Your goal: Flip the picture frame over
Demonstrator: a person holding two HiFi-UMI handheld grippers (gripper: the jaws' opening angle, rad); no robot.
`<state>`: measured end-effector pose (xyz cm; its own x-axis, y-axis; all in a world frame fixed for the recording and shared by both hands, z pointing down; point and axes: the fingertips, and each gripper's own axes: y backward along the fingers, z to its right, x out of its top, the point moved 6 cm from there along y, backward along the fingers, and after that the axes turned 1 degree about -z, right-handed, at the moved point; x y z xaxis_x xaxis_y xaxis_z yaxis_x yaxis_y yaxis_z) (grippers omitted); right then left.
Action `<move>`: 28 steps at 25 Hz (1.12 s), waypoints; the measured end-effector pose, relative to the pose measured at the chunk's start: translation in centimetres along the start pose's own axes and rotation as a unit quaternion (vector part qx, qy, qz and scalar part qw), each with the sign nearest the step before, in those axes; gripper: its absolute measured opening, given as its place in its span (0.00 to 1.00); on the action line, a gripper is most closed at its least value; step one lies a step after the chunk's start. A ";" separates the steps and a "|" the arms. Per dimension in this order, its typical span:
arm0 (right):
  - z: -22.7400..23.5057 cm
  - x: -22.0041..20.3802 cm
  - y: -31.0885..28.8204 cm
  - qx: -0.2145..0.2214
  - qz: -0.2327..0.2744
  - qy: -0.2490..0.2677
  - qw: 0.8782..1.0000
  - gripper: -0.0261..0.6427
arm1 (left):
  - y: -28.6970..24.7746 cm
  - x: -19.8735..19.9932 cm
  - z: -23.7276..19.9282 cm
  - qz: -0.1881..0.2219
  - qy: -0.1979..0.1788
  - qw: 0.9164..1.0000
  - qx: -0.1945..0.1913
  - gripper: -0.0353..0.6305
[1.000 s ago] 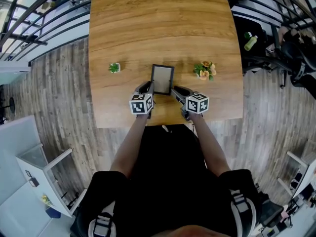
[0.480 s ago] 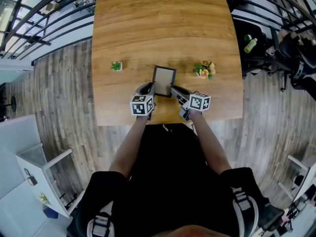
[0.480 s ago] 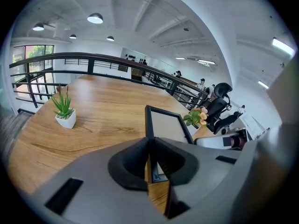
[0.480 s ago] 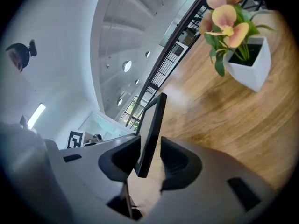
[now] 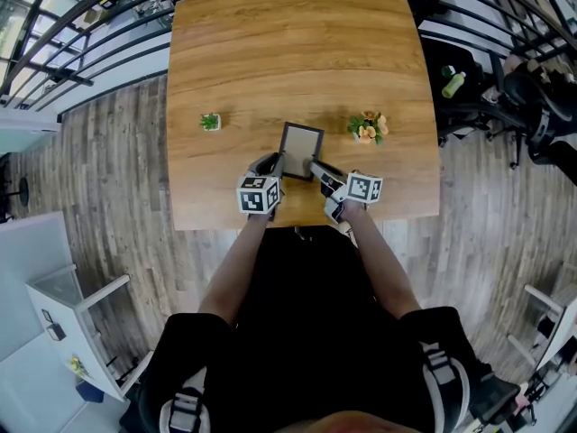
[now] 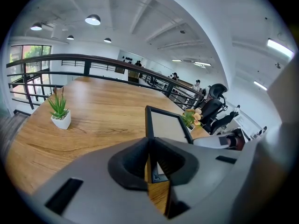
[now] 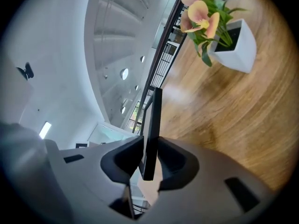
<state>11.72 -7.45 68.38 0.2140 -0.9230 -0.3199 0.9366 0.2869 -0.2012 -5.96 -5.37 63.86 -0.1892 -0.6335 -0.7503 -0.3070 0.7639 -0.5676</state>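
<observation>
A black picture frame (image 5: 299, 150) with a pale panel stands tilted off the wooden table (image 5: 297, 52) near its front edge. My left gripper (image 5: 273, 162) is shut on the frame's near left corner. In the left gripper view, the frame (image 6: 166, 125) rises from between the jaws of the left gripper (image 6: 152, 160). My right gripper (image 5: 317, 168) is at the frame's right side. In the right gripper view, the frame's edge (image 7: 153, 125) runs between the closing jaws of the right gripper (image 7: 149, 160), with thin gaps at the pads.
A small green plant in a white pot (image 5: 210, 122) stands left of the frame. A pot of orange flowers (image 5: 367, 127) stands to the right, close to the right gripper. Railings and office chairs (image 5: 532, 106) surround the table. The person stands at the table's front edge.
The right gripper has rolled about its own line at the frame's right edge. The left gripper has risen slightly with the frame's corner in it.
</observation>
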 end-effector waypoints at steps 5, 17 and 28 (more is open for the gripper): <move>0.4 -0.4 0.5 0.004 0.012 -0.016 1.000 0.16 | -0.2 0.0 0.2 -0.001 -0.004 1.000 -0.003 0.14; -0.3 -0.6 0.1 0.048 0.034 -0.052 0.997 0.14 | -0.1 0.1 -0.4 0.014 -0.003 1.000 -0.017 0.14; -1.6 0.1 -0.4 0.002 0.052 0.020 0.998 0.14 | 0.4 1.2 -1.5 0.026 -0.002 0.999 -0.020 0.14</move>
<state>10.89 -7.22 66.96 0.2984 -0.8776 -0.3753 0.9111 0.3791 -0.1620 -7.68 -5.98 63.18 -0.2021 -0.5923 -0.7799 -0.3336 0.7904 -0.5138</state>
